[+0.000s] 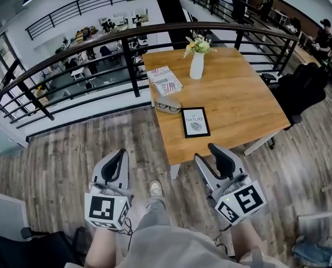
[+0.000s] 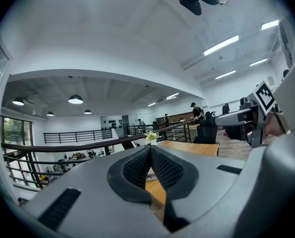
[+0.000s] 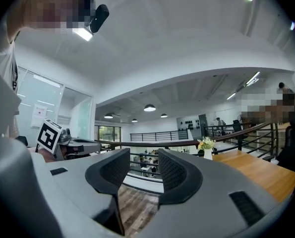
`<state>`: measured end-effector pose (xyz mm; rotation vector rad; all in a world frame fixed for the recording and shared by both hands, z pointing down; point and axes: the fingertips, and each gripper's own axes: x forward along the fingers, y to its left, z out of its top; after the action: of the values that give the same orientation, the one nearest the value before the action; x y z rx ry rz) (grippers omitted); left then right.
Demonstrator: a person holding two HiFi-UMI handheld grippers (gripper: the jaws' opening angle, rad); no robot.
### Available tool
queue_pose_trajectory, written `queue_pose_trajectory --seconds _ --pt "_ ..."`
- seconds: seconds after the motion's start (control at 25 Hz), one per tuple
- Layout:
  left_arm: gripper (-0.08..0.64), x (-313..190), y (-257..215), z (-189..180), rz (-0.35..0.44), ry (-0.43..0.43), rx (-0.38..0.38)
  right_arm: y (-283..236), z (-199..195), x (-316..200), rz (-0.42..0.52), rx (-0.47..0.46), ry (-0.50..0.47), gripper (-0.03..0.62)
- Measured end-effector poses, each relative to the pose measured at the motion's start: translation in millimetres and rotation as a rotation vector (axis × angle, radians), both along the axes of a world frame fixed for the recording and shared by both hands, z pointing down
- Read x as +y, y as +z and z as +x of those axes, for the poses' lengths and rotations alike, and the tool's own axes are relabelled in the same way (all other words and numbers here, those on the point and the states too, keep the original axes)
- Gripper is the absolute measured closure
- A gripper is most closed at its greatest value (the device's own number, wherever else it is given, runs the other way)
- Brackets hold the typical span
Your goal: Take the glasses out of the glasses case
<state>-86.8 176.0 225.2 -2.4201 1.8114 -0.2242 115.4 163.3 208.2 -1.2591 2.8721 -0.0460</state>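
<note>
The grey glasses case lies on the near left part of the wooden table, between a magazine and a framed print. Dark lens-like shapes show on it; I cannot tell whether it is open. Both grippers hang low over the floor, short of the table's near edge and well apart from the case. My left gripper has its pads meeting at the tips with nothing between them. My right gripper stands open and holds nothing; the railing shows through its gap.
On the table stand a white vase of flowers, a magazine and a black-framed print. A black balcony railing runs behind the table. A black chair is at the table's right. My shoe is on the wooden floor.
</note>
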Motion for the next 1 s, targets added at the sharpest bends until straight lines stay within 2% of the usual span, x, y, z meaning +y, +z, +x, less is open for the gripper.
queue_pose_trajectory --seconds 0.32,0.52,0.76,1.0 --pt "0.545 -193.2 -14.4 -54.2 -0.016 0.063 -0.016 -10.8 -76.9 -186.6 -0.019 0.052 0.021 0.394" --pt "0.545 -285.6 -8.8 -76.7 -0.017 0.131 -0.024 -9.3 -115.0 -278.2 -0.041 0.052 0.047 0.394" --pt "0.545 -358.2 13.5 -78.9 -0.065 0.153 -0.026 9.6 -127.7 -352.0 -0.087 0.054 0.056 0.397" --pt "0.545 -406.5 73.6 -66.1 -0.145 0.174 -0.031 59.2 -131.4 -402.0 -0.170 0.042 0.021 0.402"
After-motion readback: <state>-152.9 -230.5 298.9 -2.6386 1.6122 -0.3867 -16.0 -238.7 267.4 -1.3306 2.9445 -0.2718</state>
